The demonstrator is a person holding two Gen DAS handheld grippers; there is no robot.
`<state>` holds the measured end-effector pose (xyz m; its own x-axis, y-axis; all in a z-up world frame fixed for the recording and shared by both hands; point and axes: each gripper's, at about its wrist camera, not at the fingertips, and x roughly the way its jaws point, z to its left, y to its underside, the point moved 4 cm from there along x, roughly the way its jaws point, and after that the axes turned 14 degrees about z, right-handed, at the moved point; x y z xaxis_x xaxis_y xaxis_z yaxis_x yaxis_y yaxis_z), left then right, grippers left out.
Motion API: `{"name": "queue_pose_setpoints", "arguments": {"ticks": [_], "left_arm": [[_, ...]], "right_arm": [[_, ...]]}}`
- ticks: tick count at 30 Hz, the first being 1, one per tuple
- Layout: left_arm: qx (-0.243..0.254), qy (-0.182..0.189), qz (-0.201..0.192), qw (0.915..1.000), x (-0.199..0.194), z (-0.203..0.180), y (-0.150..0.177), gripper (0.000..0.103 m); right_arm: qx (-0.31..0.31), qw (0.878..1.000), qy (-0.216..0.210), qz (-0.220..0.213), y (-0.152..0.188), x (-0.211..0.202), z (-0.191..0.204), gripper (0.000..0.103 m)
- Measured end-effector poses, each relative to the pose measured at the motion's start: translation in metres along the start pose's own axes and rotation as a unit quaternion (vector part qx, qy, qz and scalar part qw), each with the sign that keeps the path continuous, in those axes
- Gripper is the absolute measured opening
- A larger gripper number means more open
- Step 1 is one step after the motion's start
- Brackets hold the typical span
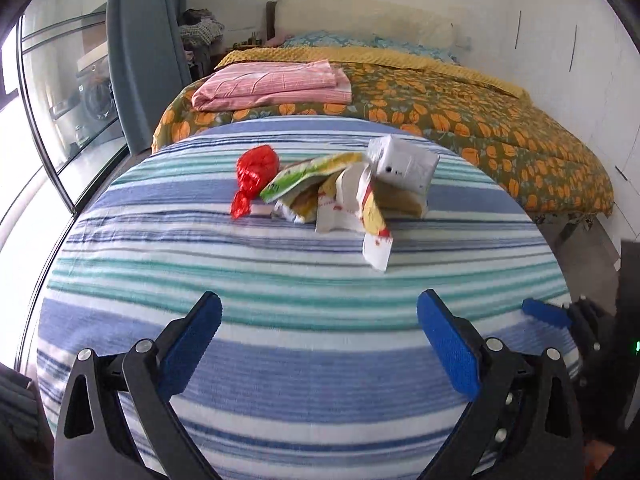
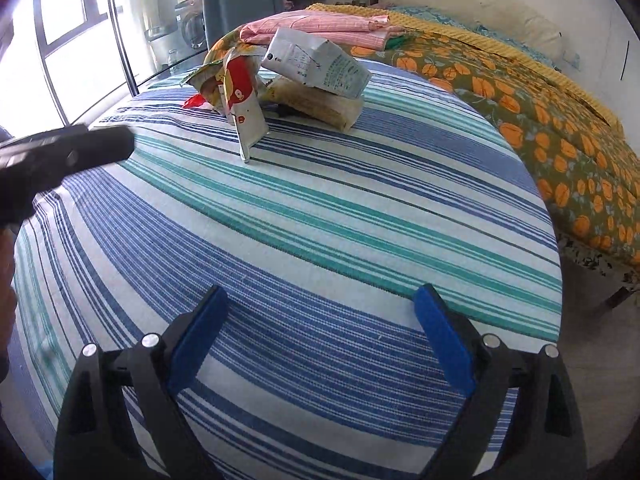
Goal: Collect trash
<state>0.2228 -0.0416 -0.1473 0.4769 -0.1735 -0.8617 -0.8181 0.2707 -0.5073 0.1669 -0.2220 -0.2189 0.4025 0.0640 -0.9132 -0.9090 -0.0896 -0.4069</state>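
Observation:
A pile of trash lies on the far part of a striped cloth surface (image 1: 304, 280). It holds a red crumpled bag (image 1: 256, 172), a green and yellow wrapper (image 1: 308, 178), a red and white flattened carton (image 1: 370, 220) and a white carton (image 1: 404, 164) on top. The right wrist view shows the white carton (image 2: 320, 66) and the red and white carton (image 2: 244, 108) too. My left gripper (image 1: 320, 312) is open and empty, well short of the pile. My right gripper (image 2: 322, 304) is open and empty, also short of the pile.
A bed with an orange flowered cover (image 1: 480, 120) and a folded pink sheet (image 1: 276, 84) stands behind the striped surface. Glass doors (image 1: 68, 92) and a blue curtain (image 1: 140, 52) are at the left. The left gripper's body (image 2: 60, 156) shows in the right view.

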Motion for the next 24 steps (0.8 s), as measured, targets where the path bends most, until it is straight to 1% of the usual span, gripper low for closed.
{"name": "queue_pose_setpoints", "arguments": {"ticks": [1, 5, 6, 8, 10, 11, 12, 13, 15, 17, 20, 21, 22, 23, 24], "left_arm": [[-0.001, 0.002, 0.001, 1.0, 0.005, -0.003, -0.009, 0.09], [-0.014, 0.013, 0.016, 0.9997, 0.031, -0.015, -0.038, 0.08], [-0.017, 0.014, 0.019, 0.9996, 0.038, -0.017, -0.043, 0.076], [-0.02, 0.015, 0.023, 0.9994, 0.048, -0.021, -0.049, 0.063], [-0.015, 0.02, 0.026, 0.9993, 0.052, -0.024, -0.049, 0.03], [-0.014, 0.025, 0.028, 0.9992, 0.053, -0.024, -0.048, 0.023], [-0.015, 0.03, 0.03, 0.999, 0.051, -0.022, -0.046, 0.012], [-0.017, 0.034, 0.031, 0.9988, 0.048, -0.019, -0.043, 0.009], [-0.024, 0.05, 0.029, 0.9981, 0.036, -0.007, -0.029, 0.008], [-0.033, 0.054, 0.032, 0.9975, 0.026, 0.009, -0.011, 0.008], [-0.062, 0.073, 0.047, 0.9943, 0.014, 0.044, 0.024, 0.012], [-0.069, 0.075, 0.053, 0.9934, 0.013, 0.054, 0.032, 0.016], [-0.076, 0.075, 0.06, 0.9925, 0.012, 0.064, 0.042, 0.023], [-0.078, 0.071, 0.066, 0.9922, 0.012, 0.072, 0.048, 0.028], [-0.079, 0.063, 0.071, 0.9924, 0.012, 0.081, 0.055, 0.038]], "right_arm": [[0.001, 1.0, 0.0, 0.0, 0.001, -0.001, 0.001, 0.092], [0.002, 1.0, -0.001, 0.0, -0.003, 0.001, -0.001, 0.092], [0.003, 1.0, -0.001, 0.0, -0.004, 0.002, -0.001, 0.092], [0.003, 1.0, -0.001, 0.0, -0.003, 0.002, -0.001, 0.092], [0.002, 1.0, -0.001, 0.0, -0.003, 0.002, -0.001, 0.092], [0.003, 1.0, -0.002, 0.0, -0.003, 0.002, -0.001, 0.092], [0.003, 1.0, -0.002, 0.0, -0.003, 0.001, -0.002, 0.092], [0.003, 1.0, -0.003, 0.0, -0.003, 0.001, -0.002, 0.092], [0.003, 1.0, -0.002, -0.001, -0.002, 0.001, -0.001, 0.092], [0.004, 1.0, -0.001, -0.001, -0.002, 0.001, 0.0, 0.092], [0.003, 1.0, -0.001, -0.001, -0.002, 0.001, 0.0, 0.092], [0.004, 1.0, -0.001, -0.001, -0.002, 0.001, 0.0, 0.092], [0.004, 1.0, -0.001, -0.001, -0.002, 0.001, 0.0, 0.092], [0.004, 1.0, -0.001, -0.001, -0.002, 0.001, 0.0, 0.092], [0.004, 1.0, -0.001, -0.001, -0.002, 0.001, 0.0, 0.092]]}}
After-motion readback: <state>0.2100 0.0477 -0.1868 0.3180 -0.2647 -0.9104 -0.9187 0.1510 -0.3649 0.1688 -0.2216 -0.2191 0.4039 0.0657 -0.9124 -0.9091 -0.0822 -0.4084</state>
